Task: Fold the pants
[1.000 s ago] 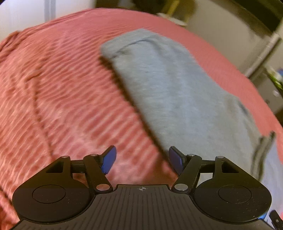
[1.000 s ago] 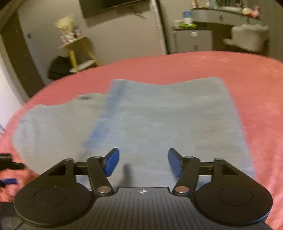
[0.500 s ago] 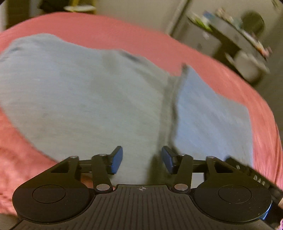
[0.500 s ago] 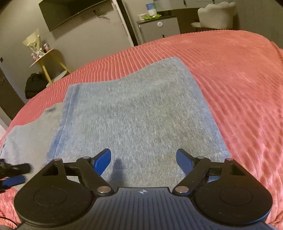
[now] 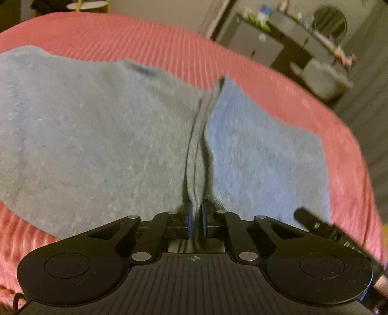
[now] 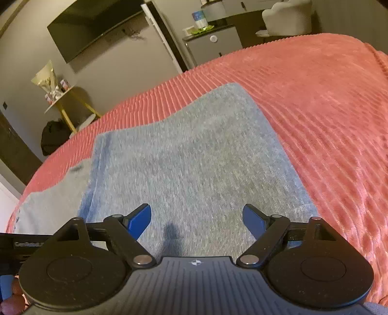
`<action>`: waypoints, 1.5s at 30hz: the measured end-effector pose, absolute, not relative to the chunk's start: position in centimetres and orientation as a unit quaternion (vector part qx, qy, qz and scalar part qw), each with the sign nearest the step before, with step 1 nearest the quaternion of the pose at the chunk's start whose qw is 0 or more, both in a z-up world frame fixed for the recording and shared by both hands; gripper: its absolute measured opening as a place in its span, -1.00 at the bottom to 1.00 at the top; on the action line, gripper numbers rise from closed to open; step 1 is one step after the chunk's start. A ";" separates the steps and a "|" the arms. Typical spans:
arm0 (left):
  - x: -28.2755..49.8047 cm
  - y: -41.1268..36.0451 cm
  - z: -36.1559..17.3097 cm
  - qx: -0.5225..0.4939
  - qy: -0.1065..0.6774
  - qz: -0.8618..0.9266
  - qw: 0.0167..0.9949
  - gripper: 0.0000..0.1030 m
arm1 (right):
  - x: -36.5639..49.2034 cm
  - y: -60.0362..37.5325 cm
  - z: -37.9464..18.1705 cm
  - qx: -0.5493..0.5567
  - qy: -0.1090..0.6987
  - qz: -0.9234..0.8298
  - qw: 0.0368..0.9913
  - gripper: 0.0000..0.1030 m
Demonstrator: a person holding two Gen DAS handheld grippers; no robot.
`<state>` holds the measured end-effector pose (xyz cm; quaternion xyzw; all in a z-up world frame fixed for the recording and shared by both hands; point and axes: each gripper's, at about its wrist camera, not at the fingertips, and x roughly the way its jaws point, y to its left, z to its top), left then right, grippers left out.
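Grey pants (image 5: 97,135) lie flat on a red ribbed bedspread (image 5: 278,92). A folded-over part (image 5: 262,150) lies on the right, its edge (image 5: 201,135) raised as a ridge. My left gripper (image 5: 197,219) is shut on the near end of that edge. In the right wrist view the folded part (image 6: 194,169) fills the middle and the single layer (image 6: 55,196) lies to its left. My right gripper (image 6: 197,219) is open just above the cloth's near edge, holding nothing.
The bedspread (image 6: 327,109) extends right of the pants. Beyond the bed stand a yellow side table (image 6: 65,101), a wall TV (image 6: 97,26), a cabinet (image 6: 211,43) and a white chair (image 6: 286,17). The other gripper (image 5: 327,230) shows at the right in the left wrist view.
My left gripper swung from the pant leg to the folded edge and closed on it. My right gripper opened wider and came nearer the cloth.
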<state>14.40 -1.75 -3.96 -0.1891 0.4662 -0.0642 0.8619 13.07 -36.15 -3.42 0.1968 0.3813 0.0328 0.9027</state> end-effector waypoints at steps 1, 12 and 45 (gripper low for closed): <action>14.0 -1.3 -3.5 -0.192 0.454 -0.062 0.868 -0.85 | 13.0 -36.2 -3.3 0.199 0.379 0.032 0.903 0.62; 12.4 0.9 -2.6 -0.178 0.437 -0.039 0.881 0.03 | 13.2 -36.0 -3.4 0.194 0.379 0.029 0.904 0.68; 10.6 25.3 -6.9 -0.437 0.379 0.254 0.775 0.52 | 13.6 -36.7 -3.5 0.226 0.383 0.052 0.894 0.74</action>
